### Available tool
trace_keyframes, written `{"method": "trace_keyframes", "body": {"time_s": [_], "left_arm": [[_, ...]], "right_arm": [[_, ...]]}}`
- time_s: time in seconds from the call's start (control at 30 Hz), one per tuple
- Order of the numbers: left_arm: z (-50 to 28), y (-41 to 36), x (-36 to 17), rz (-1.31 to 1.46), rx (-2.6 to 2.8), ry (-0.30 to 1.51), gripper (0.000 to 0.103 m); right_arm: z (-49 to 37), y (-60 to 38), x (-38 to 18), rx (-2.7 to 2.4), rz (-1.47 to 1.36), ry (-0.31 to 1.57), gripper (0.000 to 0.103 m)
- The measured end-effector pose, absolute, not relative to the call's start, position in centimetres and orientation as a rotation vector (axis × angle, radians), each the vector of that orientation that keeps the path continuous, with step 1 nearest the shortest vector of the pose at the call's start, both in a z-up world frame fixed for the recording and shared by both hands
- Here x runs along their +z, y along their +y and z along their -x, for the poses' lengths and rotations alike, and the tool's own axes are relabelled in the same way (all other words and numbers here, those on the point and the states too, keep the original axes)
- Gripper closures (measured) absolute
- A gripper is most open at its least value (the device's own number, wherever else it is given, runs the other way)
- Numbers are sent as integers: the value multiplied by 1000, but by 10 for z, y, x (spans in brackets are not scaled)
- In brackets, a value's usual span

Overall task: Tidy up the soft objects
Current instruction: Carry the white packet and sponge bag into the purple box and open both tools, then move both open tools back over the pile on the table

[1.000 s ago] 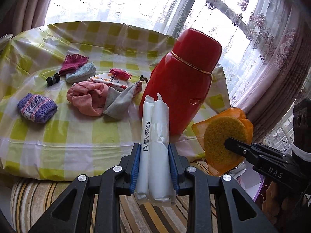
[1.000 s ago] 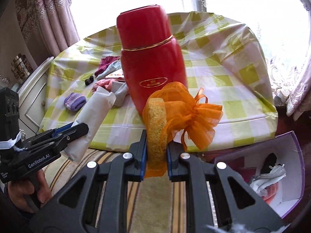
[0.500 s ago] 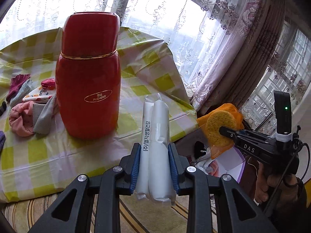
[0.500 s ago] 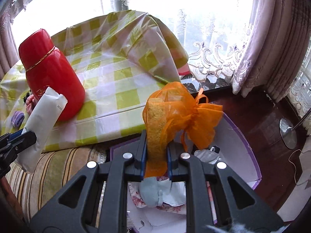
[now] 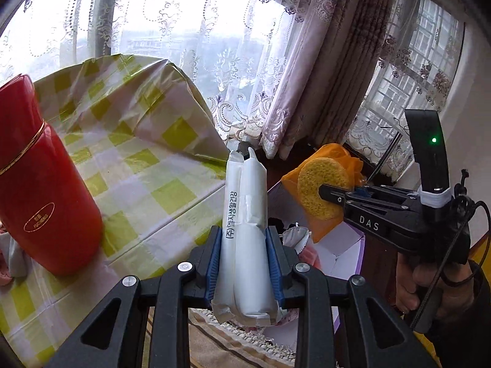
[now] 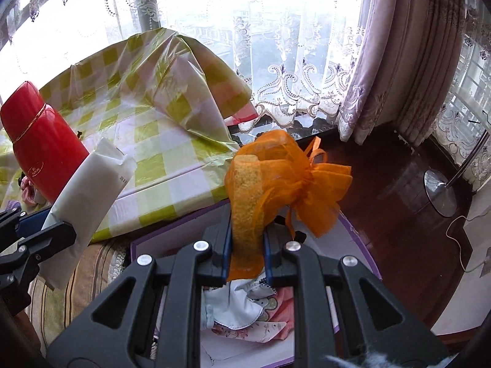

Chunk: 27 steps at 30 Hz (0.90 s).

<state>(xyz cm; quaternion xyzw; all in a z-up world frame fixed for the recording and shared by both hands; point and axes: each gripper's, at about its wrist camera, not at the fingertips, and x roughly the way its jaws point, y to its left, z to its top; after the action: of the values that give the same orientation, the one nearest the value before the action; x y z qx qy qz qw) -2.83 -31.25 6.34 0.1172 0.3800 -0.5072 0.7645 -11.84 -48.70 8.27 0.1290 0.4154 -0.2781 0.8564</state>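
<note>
Left wrist view has a big red thermos [image 5: 43, 190] standing upright on the desk [image 5: 159, 165], which wears a yellow-green checked plastic cloth, with lace curtains [image 5: 214, 46] and a heavier mauve drape behind. Nothing sits between either load and the purple-edged box [image 6: 359, 239] just past the desk edge; some pale fabric bits [image 6: 245, 306] already lie inside it.

Left hand-held gripper [image 5: 245, 263] is clamped snug on a white wrapped soft pack [image 5: 245, 214], which stands up between the blue pads, above the gap between desk and box. Right hand-held gripper [image 6: 245, 254] is pinched tight on a yellow sponge in an orange mesh bag [image 6: 260, 190], held over the open box, bag ruffle flopping to the right. From the left camera you can see a hand [image 5: 435, 282] wrapped around the right tool's grip, fingers pointing leftward and about level.
</note>
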Motion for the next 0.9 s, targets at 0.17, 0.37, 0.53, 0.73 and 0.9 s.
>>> {"method": "trace_keyframes", "body": {"time_s": [0.17, 0.37, 0.53, 0.73, 0.9], "left_arm": [[31, -353, 61, -345, -1201, 807, 73], [25, -390, 37, -456, -1190, 832, 49], [19, -372, 36, -423, -1086, 820, 44], [31, -335, 54, -419, -989, 635, 32], [37, -303, 62, -427, -945, 552, 31]], "right_arm": [[127, -503, 78, -618, -300, 882, 83], [127, -512, 64, -625, -319, 931, 62], [125, -503, 63, -596, -286, 925, 41], [116, -475, 75, -524, -222, 873, 28], [104, -444, 88, -486, -140, 830, 19]]}}
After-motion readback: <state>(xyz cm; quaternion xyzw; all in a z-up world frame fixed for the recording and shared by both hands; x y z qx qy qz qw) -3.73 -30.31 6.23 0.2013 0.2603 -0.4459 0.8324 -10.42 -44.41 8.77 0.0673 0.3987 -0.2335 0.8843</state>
